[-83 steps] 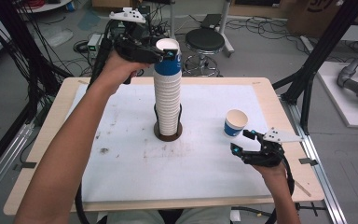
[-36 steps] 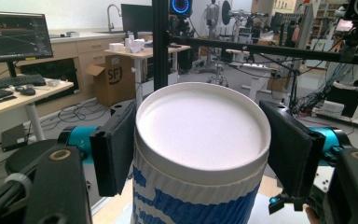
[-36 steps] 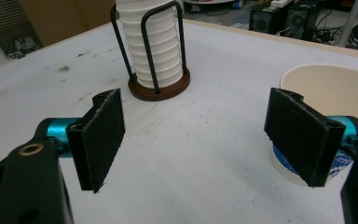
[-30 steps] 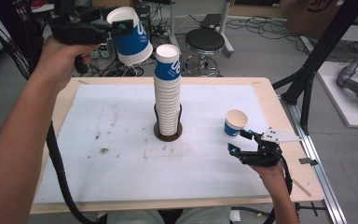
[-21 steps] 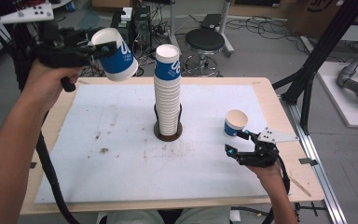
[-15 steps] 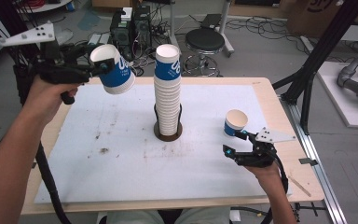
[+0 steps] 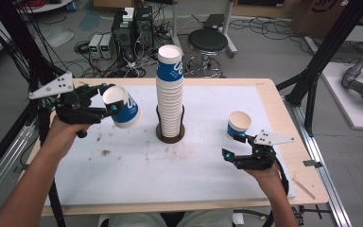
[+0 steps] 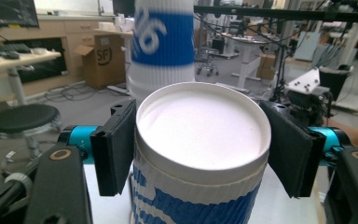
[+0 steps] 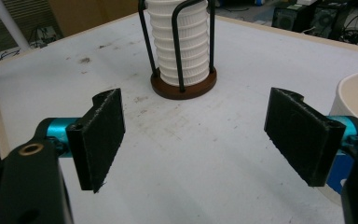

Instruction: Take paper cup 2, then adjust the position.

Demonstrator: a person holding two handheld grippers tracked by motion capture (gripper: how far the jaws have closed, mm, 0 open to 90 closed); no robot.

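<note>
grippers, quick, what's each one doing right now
Left gripper: shut on a blue-and-white paper cup.
Right gripper: open, holding nothing.

So the stack of cups (image 7: pixel 170 90) sits in a holder (image 7: pixel 170 133) pretty much mid-table, a bit toward the far edge of the table (image 7: pixel 274 94). Left of it, up off the surface and tilted, is a single cup (image 7: pixel 123 108) clamped between the pads of the left gripper (image 7: pixel 105 101), near the table's left side. Off to the right of the stack a second cup (image 7: pixel 239 124) stands upright on the table. The right gripper (image 7: pixel 231 145) sits just in front of that cup, nearer the person, jaws spread with nothing between them.
</note>
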